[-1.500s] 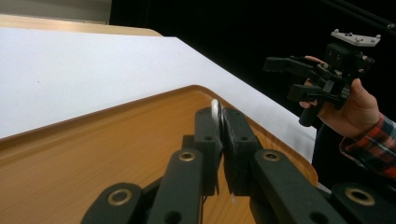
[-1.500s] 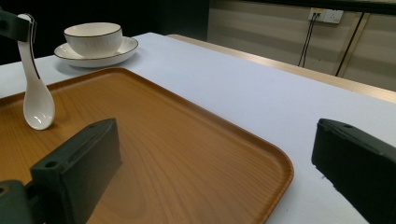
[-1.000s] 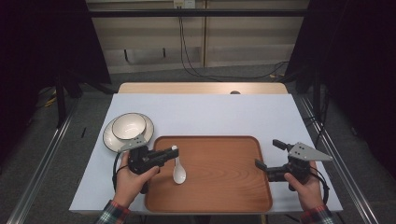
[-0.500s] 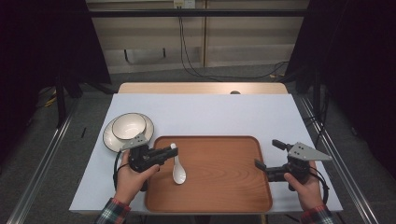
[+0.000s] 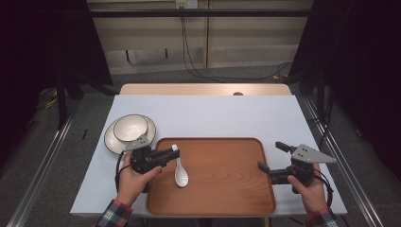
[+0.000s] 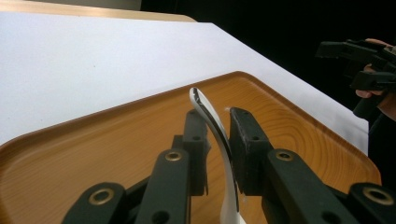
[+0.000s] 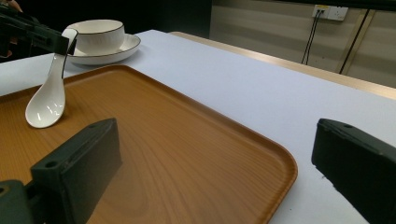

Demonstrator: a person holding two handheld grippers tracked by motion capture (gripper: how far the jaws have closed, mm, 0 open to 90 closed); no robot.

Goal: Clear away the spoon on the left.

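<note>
White spoon point(image 5: 179, 171) sits at tray's point(image 5: 246, 209) left edge, bowl down on the wood, handle rising toward the plate with bowl point(image 5: 130, 128); rest of tray bare. Left gripper point(image 5: 171, 153) jaws have just been opening, handle between them, pads barely off. Right gripper point(image 5: 270, 158) wide open, holding nothing, at tray's right edge.

White spoon point(image 5: 180, 173), bowl down — on tray point(image 5: 227, 198)

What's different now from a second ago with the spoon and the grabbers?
Not much. The left gripper has just been opening its jaws a little, with the white spoon handle between them; the spoon's bowl rests on the wooden tray as before. The right gripper stayed open at the tray's right edge, and the bowl sits on its plate, unmoved.
</note>
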